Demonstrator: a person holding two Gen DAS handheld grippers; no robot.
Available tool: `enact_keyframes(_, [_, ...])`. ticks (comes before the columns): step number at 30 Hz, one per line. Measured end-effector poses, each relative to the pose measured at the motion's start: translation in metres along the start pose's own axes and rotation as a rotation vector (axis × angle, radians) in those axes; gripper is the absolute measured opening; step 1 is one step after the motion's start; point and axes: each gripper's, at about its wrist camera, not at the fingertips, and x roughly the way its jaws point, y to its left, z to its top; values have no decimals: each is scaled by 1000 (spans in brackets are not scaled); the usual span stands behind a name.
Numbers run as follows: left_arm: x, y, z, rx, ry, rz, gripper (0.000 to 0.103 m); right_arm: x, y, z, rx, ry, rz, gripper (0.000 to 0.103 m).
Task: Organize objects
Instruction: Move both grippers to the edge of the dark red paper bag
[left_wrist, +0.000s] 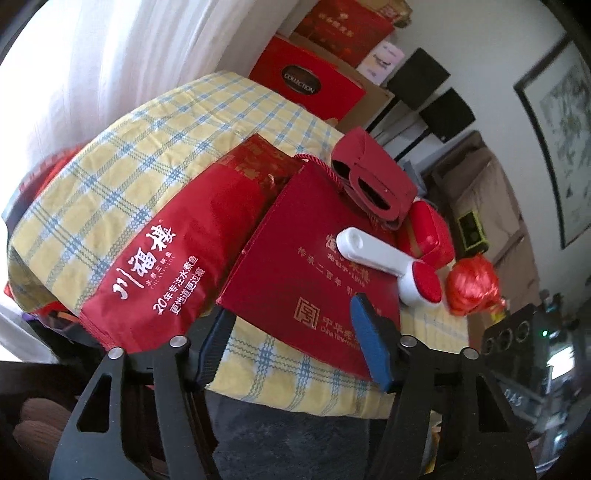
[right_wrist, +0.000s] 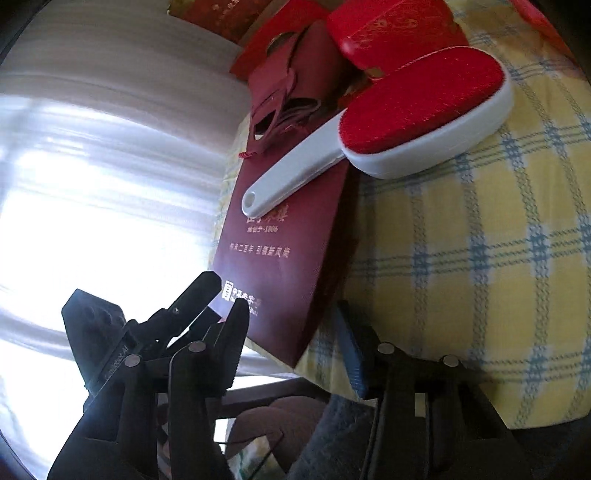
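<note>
A flat dark red paper bag (left_wrist: 314, 266) (right_wrist: 273, 243) with gold writing lies on the yellow checked tablecloth (left_wrist: 140, 147) (right_wrist: 480, 258), its near end over the table's edge. A white lint brush (left_wrist: 384, 258) (right_wrist: 406, 122) with a red pad rests on it. My left gripper (left_wrist: 291, 310) is open at the bag's near corner, one blue pad (left_wrist: 369, 343) over the bag, the other (left_wrist: 218, 339) below its edge. My right gripper (right_wrist: 291, 306) stands open around the bag's lower end. The left gripper's finger (right_wrist: 199, 291) shows beside it.
A red plastic bag (left_wrist: 177, 266) with white writing lies left of the paper bag. Behind are a small dark red holder (left_wrist: 373, 173) (right_wrist: 288, 99), a red pouch (left_wrist: 430, 236) (right_wrist: 391, 29) and a shiny red ball (left_wrist: 472, 284). Red boxes (left_wrist: 306, 85) and white curtain (left_wrist: 92, 55) stand beyond.
</note>
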Motion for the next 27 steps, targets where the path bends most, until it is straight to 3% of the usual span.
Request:
enact_keyframes(2, [4,4,1,-27,0,-11,49,3,-1,1,7,-4,10,42])
enact_keyframes(3, [7,5,1,-40,4,-12,39,4,-2,2,13,-7,10,38])
enact_keyframes(6, [13,7,-4,-54,12,-7,37,5,-5,2,12,-21,-5,25])
enact_keyframes(9, [13,7,-8,-61,5,-16,36,1,-11,-1,22,-43,23,21])
enact_keyframes(18, [5,-11,-15,4,-33,26,34,-13,-3,-9,-13,-92,-17,20])
enact_keyframes(27, [4,-12,-16,-6,-23,40,34,-15,-3,-13,-20,-98,-26,20])
